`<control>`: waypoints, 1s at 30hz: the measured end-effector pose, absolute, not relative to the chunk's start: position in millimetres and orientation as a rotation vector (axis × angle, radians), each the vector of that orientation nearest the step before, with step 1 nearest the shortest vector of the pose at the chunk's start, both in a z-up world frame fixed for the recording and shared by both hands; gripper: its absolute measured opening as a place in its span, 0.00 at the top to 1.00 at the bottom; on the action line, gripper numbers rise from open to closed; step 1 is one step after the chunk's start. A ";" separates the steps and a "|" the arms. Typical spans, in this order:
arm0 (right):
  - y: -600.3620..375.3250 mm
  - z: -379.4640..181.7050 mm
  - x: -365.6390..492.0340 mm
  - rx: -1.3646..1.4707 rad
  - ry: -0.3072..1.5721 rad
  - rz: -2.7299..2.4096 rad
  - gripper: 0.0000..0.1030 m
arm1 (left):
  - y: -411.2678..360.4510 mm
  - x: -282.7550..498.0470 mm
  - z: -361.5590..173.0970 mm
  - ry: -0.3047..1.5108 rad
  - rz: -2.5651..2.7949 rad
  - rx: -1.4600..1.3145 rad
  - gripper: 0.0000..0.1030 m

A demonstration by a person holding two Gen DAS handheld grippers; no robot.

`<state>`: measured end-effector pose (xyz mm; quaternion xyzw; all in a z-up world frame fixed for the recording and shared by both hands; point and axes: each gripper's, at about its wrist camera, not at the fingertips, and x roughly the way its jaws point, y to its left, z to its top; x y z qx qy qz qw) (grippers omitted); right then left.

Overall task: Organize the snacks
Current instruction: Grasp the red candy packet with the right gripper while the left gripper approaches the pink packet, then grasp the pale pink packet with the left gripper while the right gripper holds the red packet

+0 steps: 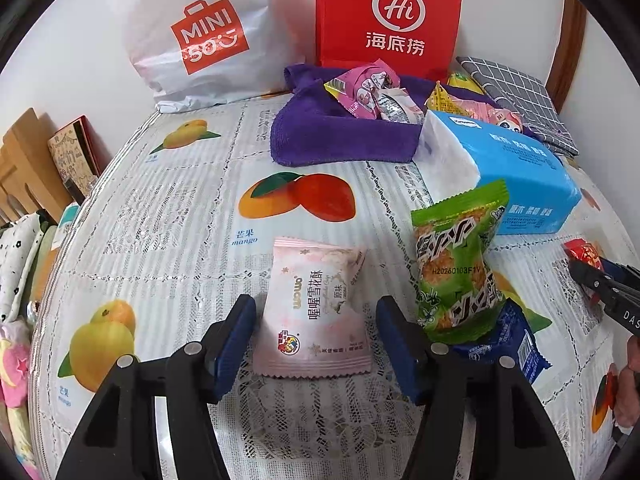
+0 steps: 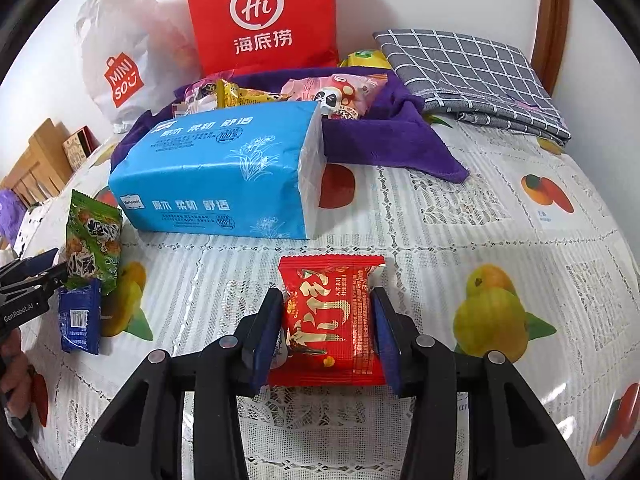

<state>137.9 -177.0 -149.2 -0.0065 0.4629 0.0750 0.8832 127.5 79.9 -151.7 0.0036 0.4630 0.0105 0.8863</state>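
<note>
Left gripper (image 1: 316, 336) angles down at the table, jaws parted clear of the pink snack packet (image 1: 316, 312) lying flat between them, seemingly just set apart for sorting. Right gripper (image 2: 326, 332), equally tilted, has its pads against the red snack packet (image 2: 332, 320); farther back, more snacks heap on the purple towel (image 1: 320, 136)
</note>
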 end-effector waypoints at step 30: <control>-182.5 -147.5 138.5 0.034 0.955 0.164 0.59 | 91.5 117.0 -145.8 0.960 0.018 -0.093 0.59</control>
